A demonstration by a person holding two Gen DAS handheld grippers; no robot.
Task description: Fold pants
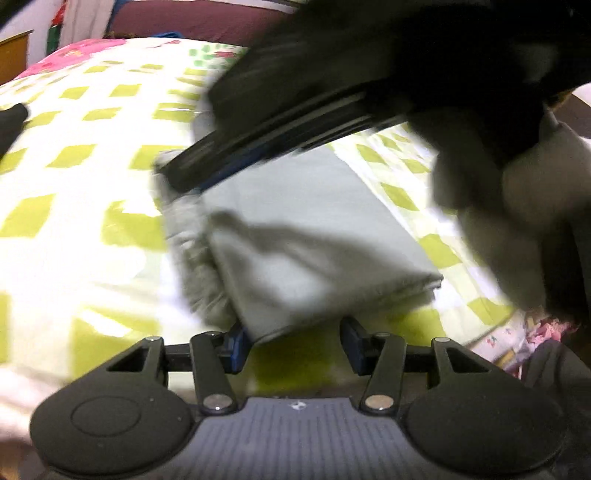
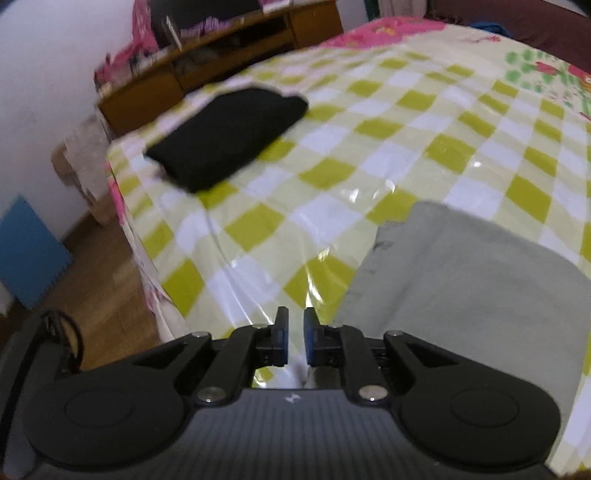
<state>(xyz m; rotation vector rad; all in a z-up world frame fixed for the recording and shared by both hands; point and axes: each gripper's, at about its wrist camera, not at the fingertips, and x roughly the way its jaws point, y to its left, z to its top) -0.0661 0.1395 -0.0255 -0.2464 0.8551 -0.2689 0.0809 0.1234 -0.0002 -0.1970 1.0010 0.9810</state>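
The grey pants (image 1: 314,229) lie folded into a rectangle on the checked bed sheet (image 1: 74,184). My left gripper (image 1: 295,345) is open at their near edge; the near left corner of the fabric sits by its left pad, with green sheet in the gap. In the right wrist view the pants (image 2: 472,295) lie to the right of my right gripper (image 2: 296,332). Its pads stand a narrow gap apart with nothing between them. In the left wrist view its blurred black fingers (image 1: 229,151) reach over the pants' far left edge, carried by a grey-gloved hand (image 1: 517,221).
A folded black garment (image 2: 229,136) lies near the bed's far left corner. A wooden shelf unit (image 2: 221,48) stands beyond it. The bed edge drops to a wooden floor (image 2: 103,266) with a blue panel (image 2: 29,251). A maroon headboard (image 1: 192,18) is behind.
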